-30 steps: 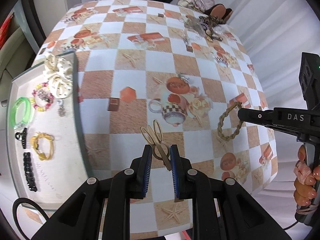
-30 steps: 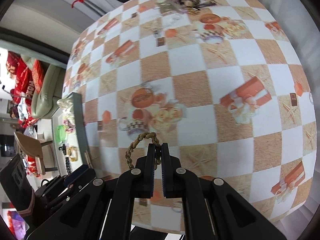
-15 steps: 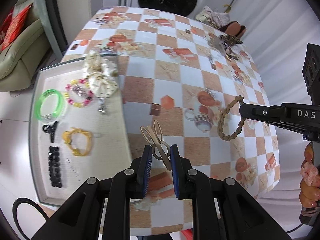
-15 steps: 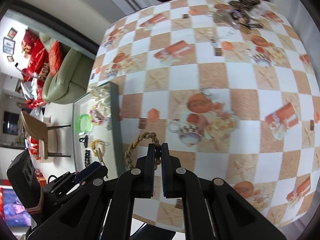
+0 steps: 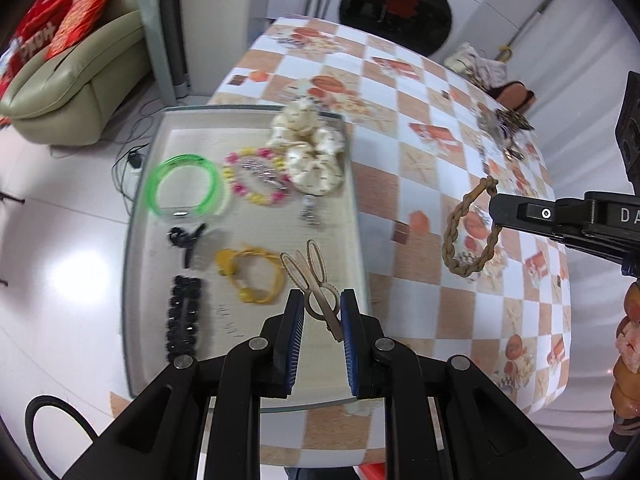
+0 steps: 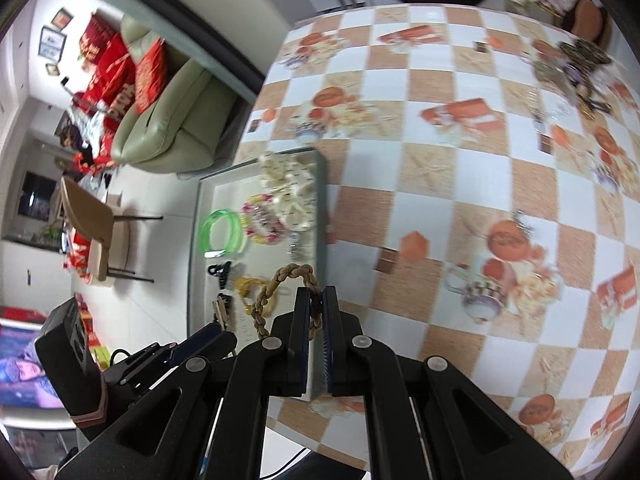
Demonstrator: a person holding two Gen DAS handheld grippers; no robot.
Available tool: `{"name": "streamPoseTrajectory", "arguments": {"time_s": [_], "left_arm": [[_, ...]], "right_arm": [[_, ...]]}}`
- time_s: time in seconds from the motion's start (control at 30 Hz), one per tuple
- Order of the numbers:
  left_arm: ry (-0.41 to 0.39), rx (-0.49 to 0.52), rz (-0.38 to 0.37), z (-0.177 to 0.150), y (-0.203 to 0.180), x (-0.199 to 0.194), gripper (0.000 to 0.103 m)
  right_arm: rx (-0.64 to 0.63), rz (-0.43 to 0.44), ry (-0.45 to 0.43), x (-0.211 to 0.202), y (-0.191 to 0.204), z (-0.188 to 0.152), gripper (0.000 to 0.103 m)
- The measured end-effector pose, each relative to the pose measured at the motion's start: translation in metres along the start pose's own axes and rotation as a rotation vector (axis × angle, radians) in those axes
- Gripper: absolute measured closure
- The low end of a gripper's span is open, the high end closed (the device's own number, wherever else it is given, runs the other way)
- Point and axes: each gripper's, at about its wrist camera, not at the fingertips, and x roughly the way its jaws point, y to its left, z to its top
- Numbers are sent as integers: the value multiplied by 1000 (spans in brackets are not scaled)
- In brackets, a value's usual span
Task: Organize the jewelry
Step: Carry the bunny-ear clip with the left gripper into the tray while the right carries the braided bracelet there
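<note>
My left gripper (image 5: 320,310) is shut on a gold bunny-ear hair clip (image 5: 310,276) and holds it above the right part of the grey tray (image 5: 138,208). My right gripper (image 6: 316,304) is shut on a braided tan rope bracelet (image 6: 276,294), held in the air near the tray's right rim; the bracelet also shows in the left wrist view (image 5: 468,236). In the tray lie a green bangle (image 5: 186,188), a pink and yellow bead bracelet (image 5: 256,178), a cream scrunchie (image 5: 310,146), a yellow hair tie (image 5: 252,276), a black claw clip (image 5: 186,238) and a black beaded clip (image 5: 184,316).
The table has a checkered orange and white cloth (image 5: 400,168). A pile of more jewelry (image 5: 504,128) lies at its far right edge, also in the right wrist view (image 6: 572,68). A sofa (image 5: 68,80) and floor are to the left, a washing machine (image 5: 396,4) behind.
Both grippers have moved left toward the tray with their items still held. The left gripper with the gold clip is now over the tray; the bracelet hangs near the tray's right rim.
</note>
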Motion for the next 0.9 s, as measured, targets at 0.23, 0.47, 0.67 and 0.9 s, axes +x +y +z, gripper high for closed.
{"name": "streamPoseTrajectory", "arguments": {"time_s": [0.23, 0.47, 0.67, 0.9], "left_arm": [[-15, -53, 23, 3, 28, -1, 80], [-41, -80, 47, 15, 49, -1, 80], [-31, -88, 47, 16, 55, 6, 80], [43, -81, 36, -6, 48, 29, 80]], "right_arm": [[-72, 12, 36, 20, 33, 8, 97], [-124, 24, 45, 33, 56, 24, 97], [-144, -3, 92, 55, 56, 21, 97], [-137, -36, 147, 85, 47, 16, 97]]}}
